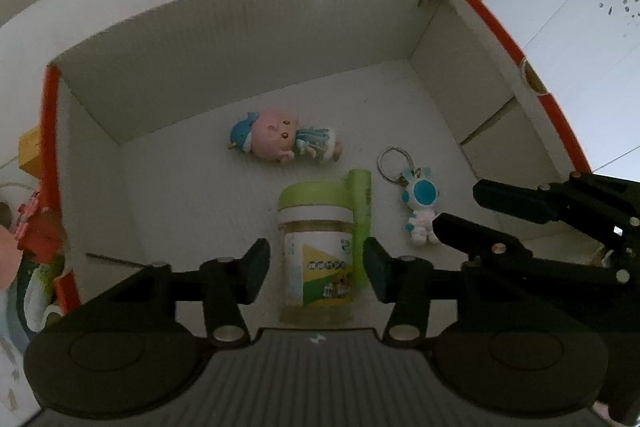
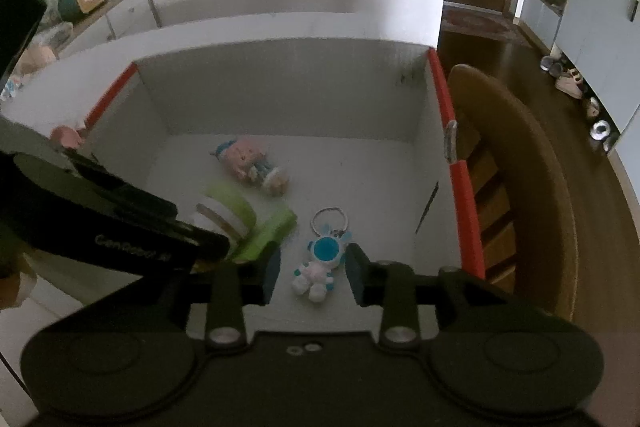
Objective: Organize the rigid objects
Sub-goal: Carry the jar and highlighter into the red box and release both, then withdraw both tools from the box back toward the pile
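Observation:
A white cardboard box with red edges (image 1: 248, 39) (image 2: 280, 83) holds four things. A clear jar with a green lid (image 1: 316, 251) (image 2: 228, 211) lies on the box floor. A green tube (image 1: 360, 215) (image 2: 272, 231) lies against it. A pink doll with a blue hat (image 1: 280, 139) (image 2: 252, 167) lies farther back. A blue and white keychain figure (image 1: 420, 207) (image 2: 320, 263) lies to the right. My left gripper (image 1: 316, 273) is open, its fingers on either side of the jar, apart from it. My right gripper (image 2: 312, 271) is open above the keychain figure.
Red, yellow and pink objects (image 1: 32, 227) lie outside the box on the left. A wooden chair (image 2: 520, 187) stands right of the box. A cabinet with clutter (image 2: 100, 3) stands at the back left. Shoes (image 2: 568, 79) lie on the floor at right.

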The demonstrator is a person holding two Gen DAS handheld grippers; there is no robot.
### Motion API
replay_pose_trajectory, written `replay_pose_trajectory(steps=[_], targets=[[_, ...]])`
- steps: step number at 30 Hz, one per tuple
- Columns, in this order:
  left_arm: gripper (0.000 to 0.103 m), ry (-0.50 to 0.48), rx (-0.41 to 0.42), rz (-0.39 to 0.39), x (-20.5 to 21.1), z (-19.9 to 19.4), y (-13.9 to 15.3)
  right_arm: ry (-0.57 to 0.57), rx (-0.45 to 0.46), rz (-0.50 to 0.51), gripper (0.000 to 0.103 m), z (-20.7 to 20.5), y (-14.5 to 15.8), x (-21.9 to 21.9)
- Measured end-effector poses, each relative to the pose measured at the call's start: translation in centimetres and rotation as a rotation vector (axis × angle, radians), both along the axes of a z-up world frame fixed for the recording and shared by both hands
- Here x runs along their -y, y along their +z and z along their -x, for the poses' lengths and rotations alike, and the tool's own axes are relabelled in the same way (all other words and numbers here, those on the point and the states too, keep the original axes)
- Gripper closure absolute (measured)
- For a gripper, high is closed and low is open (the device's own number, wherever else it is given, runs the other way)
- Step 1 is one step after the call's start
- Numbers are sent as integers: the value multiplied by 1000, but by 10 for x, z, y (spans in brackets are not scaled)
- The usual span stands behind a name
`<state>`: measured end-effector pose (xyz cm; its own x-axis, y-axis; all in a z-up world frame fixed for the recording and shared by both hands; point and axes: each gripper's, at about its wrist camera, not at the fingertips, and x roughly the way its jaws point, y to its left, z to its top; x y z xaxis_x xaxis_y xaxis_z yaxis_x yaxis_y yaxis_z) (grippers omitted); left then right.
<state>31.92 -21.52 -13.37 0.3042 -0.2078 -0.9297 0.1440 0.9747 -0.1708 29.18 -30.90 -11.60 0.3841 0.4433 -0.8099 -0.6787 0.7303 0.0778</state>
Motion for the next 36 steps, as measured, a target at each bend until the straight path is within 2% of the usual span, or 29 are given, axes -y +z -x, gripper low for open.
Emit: replay_pose_trajectory(steps=[8,12,15,17,22,27,31,36], targets=[[49,-11,103,41,-7,25,28,3,24,-73,62,20,26,11],[49,-20,161,63,-13,39,44,-8,41,-111,56,32,41,14],[49,-24,207,84,-19,49,57,-21,58,-130,45,42,50,14],[49,-19,238,89,-23,57,65,-32,60,-153,43,48,55,15],[39,-23,312,109,-37,73,80,-60,81,-184,38,65,65,10],[39,-38,352,133,-54,89,89,-90,101,-217,29,87,72,-2],[33,-46,390,142,-75,103,96,-115,111,-235,23,104,75,-14],[31,-54,402,158,-105,117,97,-142,127,-250,16,125,75,-36]])
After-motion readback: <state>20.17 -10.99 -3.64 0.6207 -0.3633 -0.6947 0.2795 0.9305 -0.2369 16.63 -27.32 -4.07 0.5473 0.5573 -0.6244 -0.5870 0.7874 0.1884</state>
